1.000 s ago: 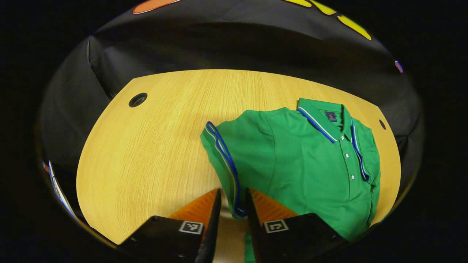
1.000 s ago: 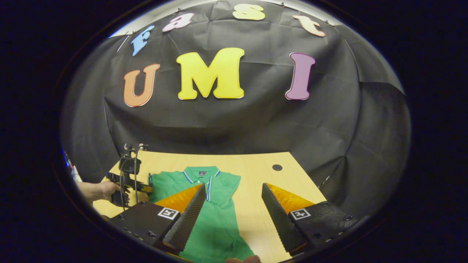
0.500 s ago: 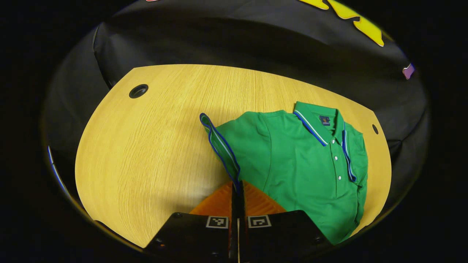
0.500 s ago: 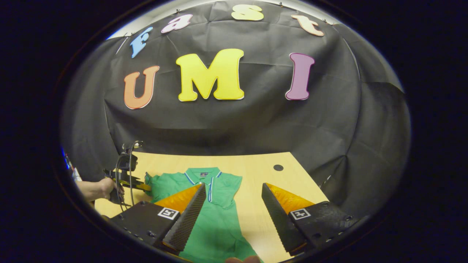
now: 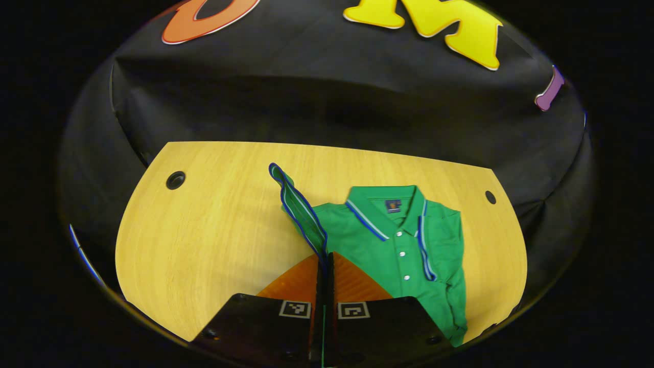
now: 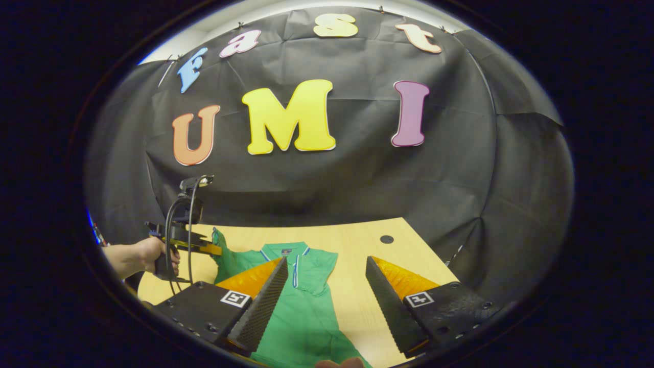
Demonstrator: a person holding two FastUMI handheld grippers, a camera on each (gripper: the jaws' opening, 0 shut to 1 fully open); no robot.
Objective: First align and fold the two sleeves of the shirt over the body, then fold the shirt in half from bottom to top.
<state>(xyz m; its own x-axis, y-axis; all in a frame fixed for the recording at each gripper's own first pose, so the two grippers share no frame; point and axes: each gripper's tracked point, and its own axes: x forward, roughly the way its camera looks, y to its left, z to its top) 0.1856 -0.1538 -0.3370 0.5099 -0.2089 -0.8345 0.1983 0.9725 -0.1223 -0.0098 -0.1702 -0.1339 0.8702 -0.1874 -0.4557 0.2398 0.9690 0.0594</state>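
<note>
- Left tool pinches the sleeve cuff, raised off the surface.
- Right tool spread wide, above the shirt.
- Shirt lies collar toward booth wall.

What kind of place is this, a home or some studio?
Most likely a recording booth, not a home: black cloth wall hung behind a bare wooden table, one green shirt laid out, and a hand holding a left gripper.

Your shirt is green, collar and sleeve cuff trimmed blue-and-white, white buttons. Your table is light wood grain.
</note>
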